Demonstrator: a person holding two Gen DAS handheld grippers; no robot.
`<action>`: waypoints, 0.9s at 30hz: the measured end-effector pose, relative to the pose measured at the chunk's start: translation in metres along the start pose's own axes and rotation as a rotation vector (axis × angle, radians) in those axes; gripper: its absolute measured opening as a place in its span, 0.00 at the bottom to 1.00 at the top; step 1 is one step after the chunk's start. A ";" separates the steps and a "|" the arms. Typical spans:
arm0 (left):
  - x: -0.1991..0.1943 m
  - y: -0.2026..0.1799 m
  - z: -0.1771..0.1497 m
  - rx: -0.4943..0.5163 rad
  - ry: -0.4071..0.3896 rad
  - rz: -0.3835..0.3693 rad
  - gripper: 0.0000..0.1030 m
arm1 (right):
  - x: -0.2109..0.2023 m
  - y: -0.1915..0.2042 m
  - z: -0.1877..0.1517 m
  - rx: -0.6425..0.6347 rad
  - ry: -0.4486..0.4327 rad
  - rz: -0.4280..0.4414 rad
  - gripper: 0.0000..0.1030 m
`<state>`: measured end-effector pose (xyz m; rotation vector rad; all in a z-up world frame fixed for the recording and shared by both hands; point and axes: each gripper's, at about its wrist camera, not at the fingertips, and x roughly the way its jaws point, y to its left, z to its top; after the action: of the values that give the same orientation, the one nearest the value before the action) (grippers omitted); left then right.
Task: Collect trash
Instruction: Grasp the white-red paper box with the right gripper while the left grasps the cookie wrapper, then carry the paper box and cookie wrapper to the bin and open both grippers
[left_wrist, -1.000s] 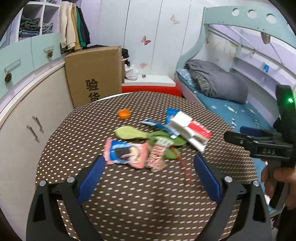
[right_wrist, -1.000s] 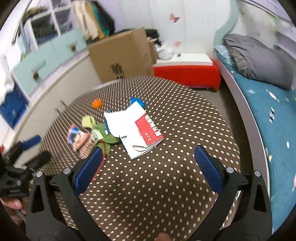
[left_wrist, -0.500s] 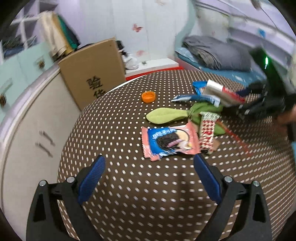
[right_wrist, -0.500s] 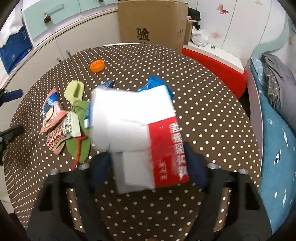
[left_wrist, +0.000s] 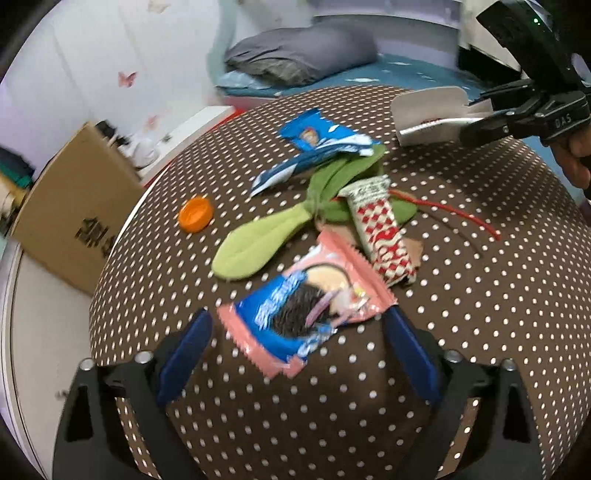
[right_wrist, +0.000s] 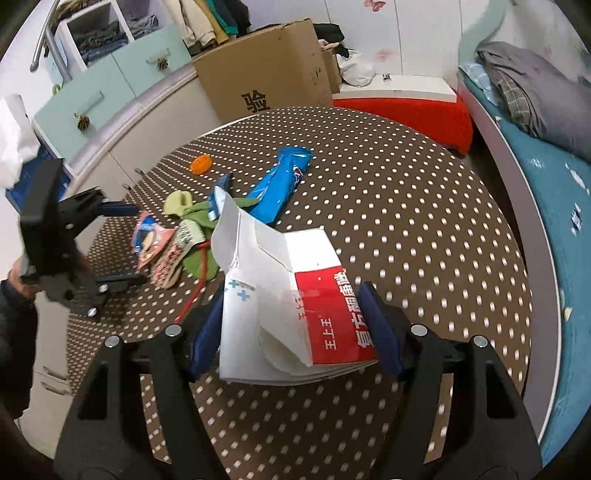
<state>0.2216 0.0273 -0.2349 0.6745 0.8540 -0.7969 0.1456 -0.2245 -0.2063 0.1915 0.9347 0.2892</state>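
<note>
Round polka-dot table (right_wrist: 424, 206) fills both views, trash scattered across it. Biggest piece first: the white-and-red carton (right_wrist: 291, 306), flattened, sits clamped between the right gripper (right_wrist: 295, 336) pads, lifted off the cloth; those jaws have just been closing on it. Beyond it, a long blue wrapper (right_wrist: 277, 188) lies ahead and left of that gripper. The left gripper (left_wrist: 299, 354) hangs over the pink cookie wrapper (left_wrist: 306, 306), jaws wide and just been narrowing, the wrapper's near end lying between the blue fingers, pads not pressing it. Ahead of it, green leaves (left_wrist: 258, 240) and a red-checked wrapper (left_wrist: 380, 229). Further left, a small orange cap (left_wrist: 195, 214).
</note>
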 end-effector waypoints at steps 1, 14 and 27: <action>0.001 0.002 0.003 0.003 0.000 -0.016 0.74 | -0.002 0.001 -0.001 -0.012 0.002 -0.011 0.65; -0.024 -0.035 -0.020 -0.036 0.002 0.081 0.68 | 0.017 0.033 -0.023 -0.145 0.126 -0.069 0.79; -0.026 -0.048 -0.021 -0.133 -0.006 0.056 0.38 | 0.004 0.018 -0.028 -0.095 0.057 -0.045 0.65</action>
<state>0.1628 0.0269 -0.2325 0.5753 0.8711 -0.6851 0.1220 -0.2055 -0.2209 0.0755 0.9787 0.2977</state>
